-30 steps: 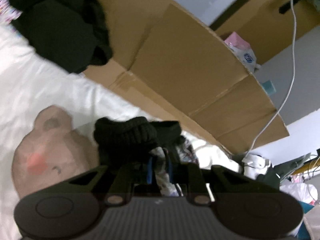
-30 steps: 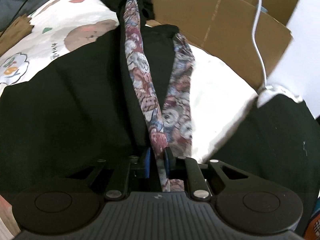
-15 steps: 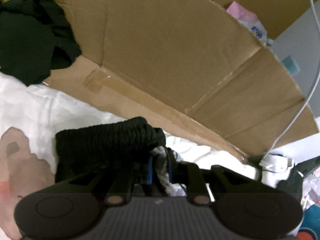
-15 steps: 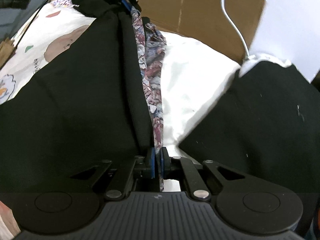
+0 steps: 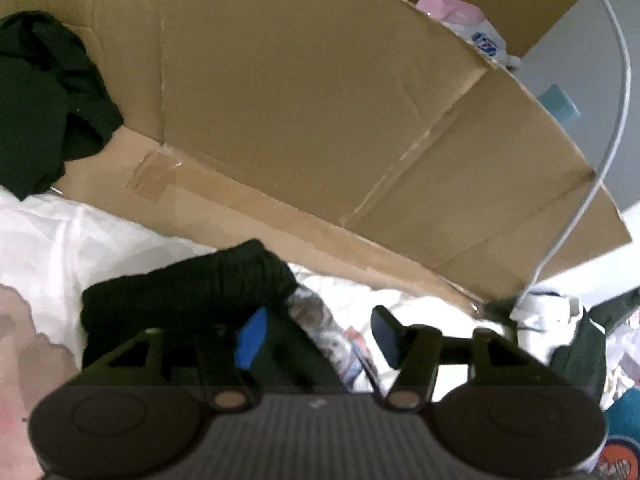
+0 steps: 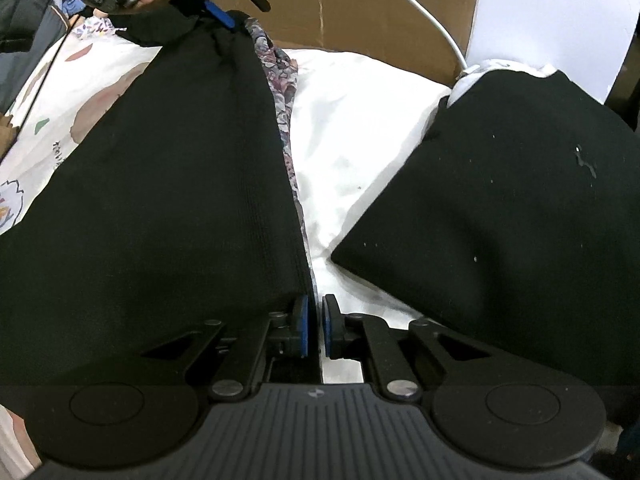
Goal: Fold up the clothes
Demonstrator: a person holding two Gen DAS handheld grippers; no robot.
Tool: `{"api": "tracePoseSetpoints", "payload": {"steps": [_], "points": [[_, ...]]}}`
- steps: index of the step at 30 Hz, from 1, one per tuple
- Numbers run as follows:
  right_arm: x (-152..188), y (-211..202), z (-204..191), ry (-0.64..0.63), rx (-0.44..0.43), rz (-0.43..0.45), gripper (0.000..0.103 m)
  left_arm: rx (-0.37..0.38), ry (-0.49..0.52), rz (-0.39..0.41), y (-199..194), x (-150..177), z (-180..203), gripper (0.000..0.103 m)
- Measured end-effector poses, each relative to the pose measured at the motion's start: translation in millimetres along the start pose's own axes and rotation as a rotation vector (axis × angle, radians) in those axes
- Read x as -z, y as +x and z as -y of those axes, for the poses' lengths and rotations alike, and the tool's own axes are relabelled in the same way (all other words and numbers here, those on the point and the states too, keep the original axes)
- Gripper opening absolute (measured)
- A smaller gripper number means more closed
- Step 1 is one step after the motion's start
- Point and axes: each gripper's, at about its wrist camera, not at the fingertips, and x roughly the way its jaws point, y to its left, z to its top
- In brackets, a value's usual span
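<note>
Left gripper (image 5: 316, 334) newly opening, black garment (image 5: 188, 292) loose between its jaws; right gripper (image 6: 315, 330) seemingly pinching its hem.

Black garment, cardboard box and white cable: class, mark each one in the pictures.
black garment (image 6: 160, 208): right wrist view, middle of the flat folded panel.
cardboard box (image 5: 300, 100): left wrist view, centre of the big upright flap.
white cable (image 5: 618, 92): left wrist view, the curved stretch beyond the box.

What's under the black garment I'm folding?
Under the black garment, a floral lining shows along its edge, over a white sheet. Anything further beneath is covered.
</note>
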Motion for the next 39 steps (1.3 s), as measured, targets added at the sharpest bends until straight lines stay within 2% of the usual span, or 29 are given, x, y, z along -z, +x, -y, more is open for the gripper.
{"api": "tracePoseSetpoints", "payload": {"steps": [2, 5, 8, 11, 13, 14, 16, 18, 21, 26, 27, 29, 31, 33, 39], "points": [[-2, -2, -1, 0.005, 0.003, 0.005, 0.009, 0.026, -0.013, -0.014, 0, 8, -3, 0.066], [-3, -4, -1, 0.006, 0.010, 0.011, 0.009, 0.027, 0.003, -0.031, 8, 16, -3, 0.067], [-2, -7, -1, 0.005, 0.013, 0.012, 0.009, 0.022, -0.005, -0.036, 15, 22, -3, 0.064], [2, -6, 2, 0.007, 0.009, 0.003, 0.009, 0.008, -0.016, -0.042, 29, 25, -3, 0.053], [7, -4, 6, 0.024, -0.010, -0.016, 0.009, 0.012, -0.016, -0.053, 37, 24, -3, 0.039], [9, -2, 9, 0.035, -0.020, -0.024, 0.009, 0.007, -0.001, -0.063, 43, 24, -2, 0.037], [13, 0, 13, 0.049, -0.036, -0.038, 0.009, -0.034, 0.040, -0.076, 53, 24, 3, 0.025], [16, 1, 14, 0.036, -0.045, -0.040, 0.009, -0.035, 0.041, -0.067, 60, 23, 5, 0.021], [18, 2, 17, 0.037, -0.061, -0.046, 0.009, -0.037, 0.053, -0.056, 69, 20, 9, 0.020], [23, -2, 26, 0.124, -0.089, -0.059, 0.008, -0.036, 0.071, -0.044, 78, 11, 16, 0.020], [25, -6, 27, 0.135, -0.089, -0.061, 0.008, -0.037, 0.069, -0.044, 78, 11, 17, 0.021], [30, -12, 26, 0.142, -0.088, -0.067, 0.008, -0.031, 0.063, -0.037, 74, 13, 21, 0.033], [34, -17, 24, 0.152, -0.082, -0.073, 0.008, -0.009, 0.068, -0.030, 69, 15, 23, 0.060], [35, -22, 23, 0.165, -0.075, -0.081, 0.009, 0.005, 0.086, -0.030, 58, 22, 28, 0.065], [30, -32, 23, 0.205, -0.061, -0.087, 0.009, 0.045, 0.115, -0.044, 23, 38, 32, 0.067]]}}
